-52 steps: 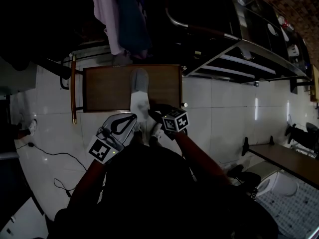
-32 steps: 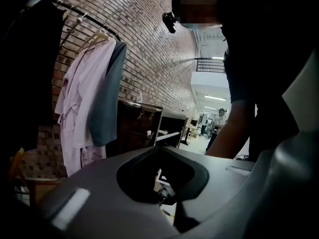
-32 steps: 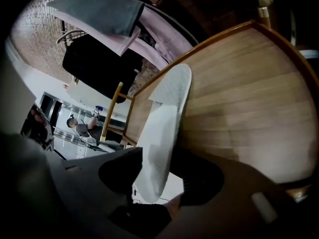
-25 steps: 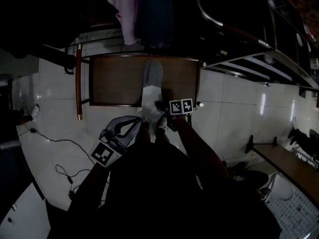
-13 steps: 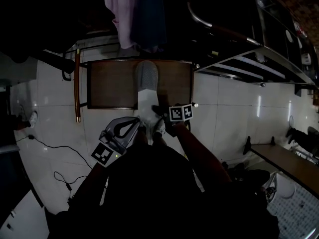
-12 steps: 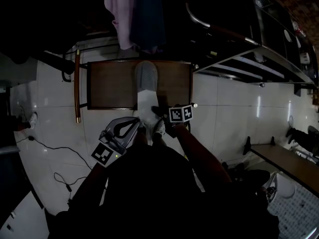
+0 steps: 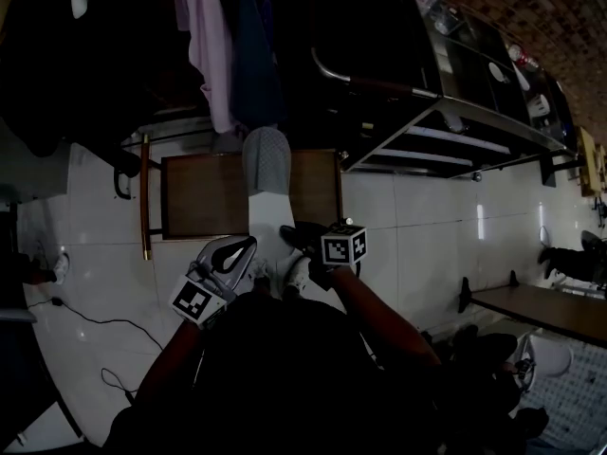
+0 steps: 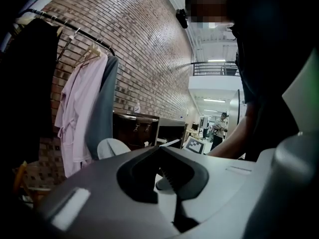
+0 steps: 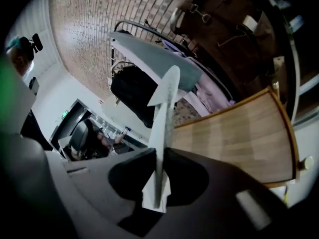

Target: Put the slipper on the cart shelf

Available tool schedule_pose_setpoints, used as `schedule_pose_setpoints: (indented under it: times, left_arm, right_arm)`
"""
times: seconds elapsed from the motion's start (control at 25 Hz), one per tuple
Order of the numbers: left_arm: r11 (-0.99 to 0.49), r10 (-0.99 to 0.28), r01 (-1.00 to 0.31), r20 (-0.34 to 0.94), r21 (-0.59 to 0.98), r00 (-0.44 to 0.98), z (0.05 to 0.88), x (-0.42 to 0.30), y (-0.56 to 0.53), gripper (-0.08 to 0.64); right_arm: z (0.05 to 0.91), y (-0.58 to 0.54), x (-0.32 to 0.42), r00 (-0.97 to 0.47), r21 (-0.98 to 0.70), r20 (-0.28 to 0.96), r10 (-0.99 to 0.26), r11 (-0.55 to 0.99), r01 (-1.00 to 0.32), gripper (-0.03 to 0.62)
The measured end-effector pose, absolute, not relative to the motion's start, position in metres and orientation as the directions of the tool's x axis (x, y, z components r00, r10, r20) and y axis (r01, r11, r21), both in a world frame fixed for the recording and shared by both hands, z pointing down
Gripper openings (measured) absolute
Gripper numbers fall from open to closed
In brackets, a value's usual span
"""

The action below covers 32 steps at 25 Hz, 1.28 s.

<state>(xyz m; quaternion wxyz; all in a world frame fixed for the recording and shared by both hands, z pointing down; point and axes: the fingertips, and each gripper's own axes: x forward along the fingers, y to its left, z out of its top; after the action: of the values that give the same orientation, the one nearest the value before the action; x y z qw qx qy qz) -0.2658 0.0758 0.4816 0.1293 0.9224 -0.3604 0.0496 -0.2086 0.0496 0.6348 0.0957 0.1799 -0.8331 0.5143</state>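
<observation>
Slipper (image 7: pixel 266 186), toe toward twelve o'clock across the cart shelf (image 7: pixel 194 195), is clamped in the right gripper (image 7: pixel 290 236), whose jaws have just been closing, with the left gripper (image 7: pixel 245 247) at its seven o'clock, jaws together and empty.

Clothes on a rail (image 8: pixel 70 28) along a brick wall (image 8: pixel 149 54)
A pink robe (image 8: pixel 75 113) hangs beside a grey garment (image 8: pixel 102 116), with a black coat (image 8: pixel 25 98) toward the rail's left end. A black cable (image 7: pixel 90 318) trails near the left edge of the white tiled floor (image 7: pixel 417 211).

Slipper (image 7: pixel 266 173) over cart shelf (image 7: pixel 199 197), clothes (image 7: pixel 207 55) hanging behind, left gripper (image 7: pixel 248 246) at its left
</observation>
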Motion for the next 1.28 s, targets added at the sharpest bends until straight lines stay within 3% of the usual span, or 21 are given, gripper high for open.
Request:
schedule_pose_setpoints:
  times: [0.6, 0.96, 1.28]
  left_arm:
    - [-0.735, -0.663, -0.668, 0.087, 0.116, 0.744, 0.419, -0.247, 0.053, 0.002]
    - [-0.759, -0.640, -0.646, 0.090, 0.085, 0.764, 0.408, -0.241, 0.051, 0.002]
    - [-0.770, -0.627, -0.632, 0.083, 0.085, 0.775, 0.407, -0.237, 0.050, 0.000]
  right_arm:
    - [0.448, 0.009, -0.168, -0.881, -0.479, 0.135, -0.453, 0.749, -0.458, 0.060]
    - [0.400, 0.007, -0.154, -0.841, -0.331, 0.019, -0.541, 0.790, -0.516, 0.060]
    - [0.387, 0.013, -0.156, -0.833, -0.298, 0.012, -0.553, 0.794, -0.531, 0.060]
